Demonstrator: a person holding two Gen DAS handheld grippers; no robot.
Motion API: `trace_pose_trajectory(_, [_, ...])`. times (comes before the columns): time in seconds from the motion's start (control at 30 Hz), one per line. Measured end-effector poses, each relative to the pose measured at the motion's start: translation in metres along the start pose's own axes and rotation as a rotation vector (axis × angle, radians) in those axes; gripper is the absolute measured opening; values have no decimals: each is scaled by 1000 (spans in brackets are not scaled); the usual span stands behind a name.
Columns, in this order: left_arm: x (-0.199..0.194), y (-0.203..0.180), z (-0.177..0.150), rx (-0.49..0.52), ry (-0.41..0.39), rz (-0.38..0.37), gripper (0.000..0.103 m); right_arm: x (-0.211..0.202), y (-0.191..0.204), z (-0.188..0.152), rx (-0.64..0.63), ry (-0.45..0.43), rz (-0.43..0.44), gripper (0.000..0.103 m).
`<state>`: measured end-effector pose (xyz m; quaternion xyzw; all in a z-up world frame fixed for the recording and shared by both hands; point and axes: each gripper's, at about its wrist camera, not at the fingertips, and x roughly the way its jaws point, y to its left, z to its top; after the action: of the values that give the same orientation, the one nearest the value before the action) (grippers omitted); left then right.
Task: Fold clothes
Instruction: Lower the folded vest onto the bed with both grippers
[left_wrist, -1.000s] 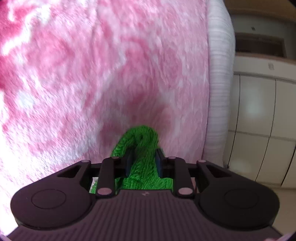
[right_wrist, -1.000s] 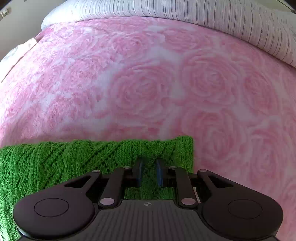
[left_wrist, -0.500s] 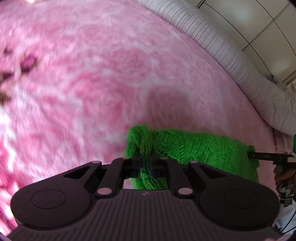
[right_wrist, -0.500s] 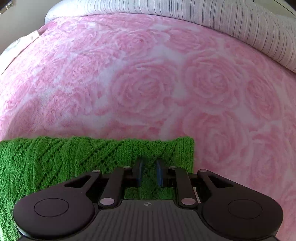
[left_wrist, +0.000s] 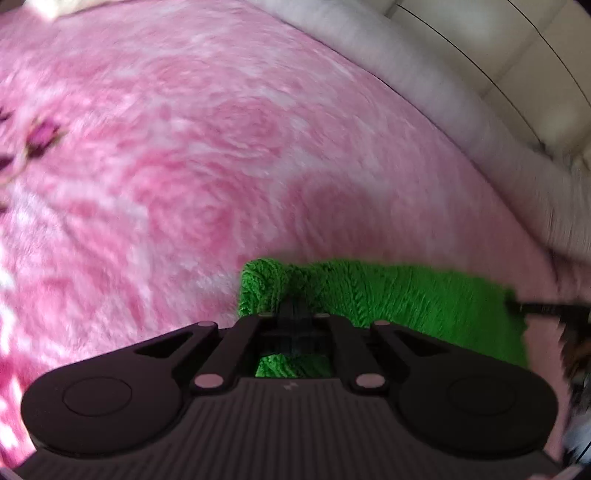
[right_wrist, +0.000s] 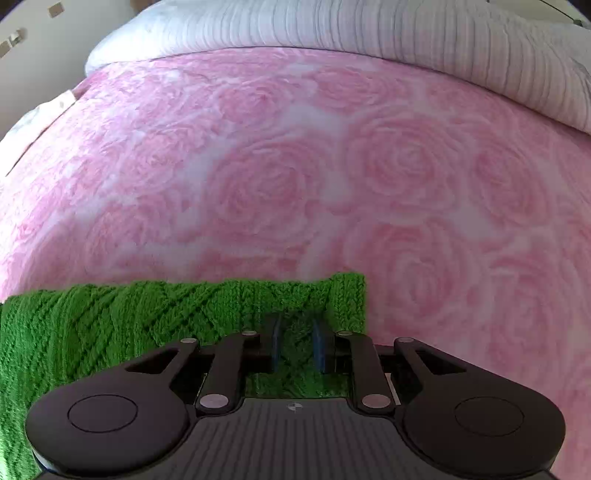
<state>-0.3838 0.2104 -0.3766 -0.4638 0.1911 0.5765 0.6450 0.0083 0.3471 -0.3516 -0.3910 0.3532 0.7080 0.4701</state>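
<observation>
A green knitted garment (left_wrist: 406, 299) lies on a pink rose-patterned blanket (left_wrist: 221, 166). My left gripper (left_wrist: 294, 306) is shut on its bunched left end. In the right wrist view the garment (right_wrist: 110, 325) spreads flat to the left, and my right gripper (right_wrist: 297, 345) is shut on its right edge, with knit between the blue pads. The right gripper's tip (left_wrist: 543, 308) shows at the garment's far end in the left wrist view.
A white striped pillow or bolster (right_wrist: 406, 40) runs along the far edge of the blanket (right_wrist: 332, 166). It also shows in the left wrist view (left_wrist: 461, 122), with cream cabinet panels (left_wrist: 517, 48) behind it.
My left gripper has swung from facing the bed's edge and cabinets to facing across the bed, carrying the garment's end. Its jaws closed tighter on the knit. The right gripper stayed put.
</observation>
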Motion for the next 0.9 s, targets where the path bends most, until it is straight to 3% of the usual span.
trace_pose_trajectory(0.1, [-19,-15,-2,52,-13,1,2,-14,5,-8,0,-4,3,19])
trace_pose_trajectory(0.2, [-36,-43,-16,135,9,-57,2,-34,19,-29,-6,-14,39,19])
trace_pose_trajectory(0.37, [-22,-80,-63,225,114,-133,3,-49,48,-71,-29,-5,78,19])
trace_pose_trajectory(0.43, [-16,-83,-86,222,165,-92,2,-43,56,-90,-45,8,59,19])
trace_pose_trajectory(0.63, [-51,-74,-123,112,145,-27,2,-74,51,-143,-156,39,-6,18])
trace_pose_trajectory(0.7, [-60,-82,-123,112,113,2,2,-84,47,-151,-162,60,-11,19])
trace_pose_trajectory(0.8, [-66,-93,-127,99,45,25,3,-93,45,-150,-134,19,0,19])
trace_pose_trajectory(0.87, [-60,-99,-136,92,79,81,3,-93,46,-151,-134,-27,19,19])
trace_pose_trajectory(0.9, [-57,-100,-142,83,98,108,2,-85,45,-154,-141,3,5,19])
